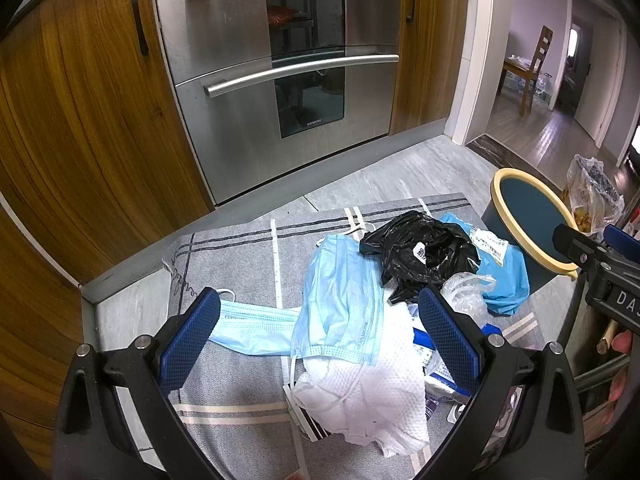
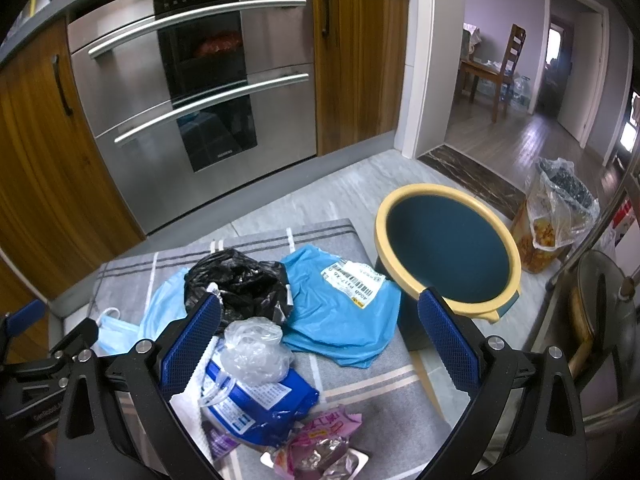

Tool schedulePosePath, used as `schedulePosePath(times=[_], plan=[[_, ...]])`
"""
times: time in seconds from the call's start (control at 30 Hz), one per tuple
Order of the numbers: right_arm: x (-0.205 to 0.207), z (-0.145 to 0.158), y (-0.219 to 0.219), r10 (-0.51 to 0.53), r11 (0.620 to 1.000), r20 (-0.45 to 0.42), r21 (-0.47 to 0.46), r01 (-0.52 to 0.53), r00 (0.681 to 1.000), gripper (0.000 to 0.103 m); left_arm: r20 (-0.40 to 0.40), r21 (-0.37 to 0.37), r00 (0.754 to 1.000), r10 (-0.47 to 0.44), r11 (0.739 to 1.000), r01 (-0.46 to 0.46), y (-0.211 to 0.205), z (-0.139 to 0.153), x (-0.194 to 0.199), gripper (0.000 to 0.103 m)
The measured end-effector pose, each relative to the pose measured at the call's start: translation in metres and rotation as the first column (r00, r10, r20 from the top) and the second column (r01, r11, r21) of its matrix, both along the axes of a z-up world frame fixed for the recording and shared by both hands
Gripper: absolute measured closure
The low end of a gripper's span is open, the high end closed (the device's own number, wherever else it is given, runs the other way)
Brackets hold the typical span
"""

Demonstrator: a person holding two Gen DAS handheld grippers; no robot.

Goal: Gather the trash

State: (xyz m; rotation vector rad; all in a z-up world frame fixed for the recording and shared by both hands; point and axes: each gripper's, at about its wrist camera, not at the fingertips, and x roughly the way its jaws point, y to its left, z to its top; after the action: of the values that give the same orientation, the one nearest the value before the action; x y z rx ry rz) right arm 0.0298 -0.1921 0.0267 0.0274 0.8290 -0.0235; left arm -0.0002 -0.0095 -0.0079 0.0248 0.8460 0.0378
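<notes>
A heap of trash lies on a grey striped mat (image 1: pixel 240 248) on the floor. It holds blue face masks (image 1: pixel 344 296), a white paper towel (image 1: pixel 376 392), a black plastic bag (image 1: pixel 420 248), a blue mailer bag (image 2: pixel 340 312), a crumpled clear bag (image 2: pixel 256 352), a blue wrapper (image 2: pixel 260 404) and a pink wrapper (image 2: pixel 320 436). A dark blue bin with a yellow rim (image 2: pixel 448 248) stands right of the mat, nothing visible inside it. My left gripper (image 1: pixel 320 336) hovers open above the masks and towel. My right gripper (image 2: pixel 320 340) hovers open above the clear bag and mailer.
A steel oven (image 1: pixel 280 80) and wooden cabinet doors (image 1: pixel 80 120) rise behind the mat. A clear bag of food scraps (image 2: pixel 556 220) sits beyond the bin. A metal pot lid (image 2: pixel 600 300) is at the far right. A doorway opens onto a room with a chair (image 2: pixel 504 68).
</notes>
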Motion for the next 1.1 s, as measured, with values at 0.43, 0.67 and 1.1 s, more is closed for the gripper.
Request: schedulePosePath(times=[0.43,0.67,1.1], plan=[[0.001,0.000,0.000,0.000,1.000,-0.001,0.000,0.000,1.000,0.005,0.000,-0.001,1.000,0.000,1.000,0.000,0.000,0.000,0.000,0.005],[0.001,0.001,0.000,-0.001,1.000,-0.002,0.001,0.001,1.000,0.005,-0.001,0.002,1.000,-0.001,1.000,0.001,0.000,0.000,0.000,0.005],[0.002,0.010,-0.021,-0.025,0.996,0.026,0.083,0.023,0.999,0.005,0.004,-0.064,1.000,0.000,0.998,0.001,0.007,-0.005,0.000,0.005]])
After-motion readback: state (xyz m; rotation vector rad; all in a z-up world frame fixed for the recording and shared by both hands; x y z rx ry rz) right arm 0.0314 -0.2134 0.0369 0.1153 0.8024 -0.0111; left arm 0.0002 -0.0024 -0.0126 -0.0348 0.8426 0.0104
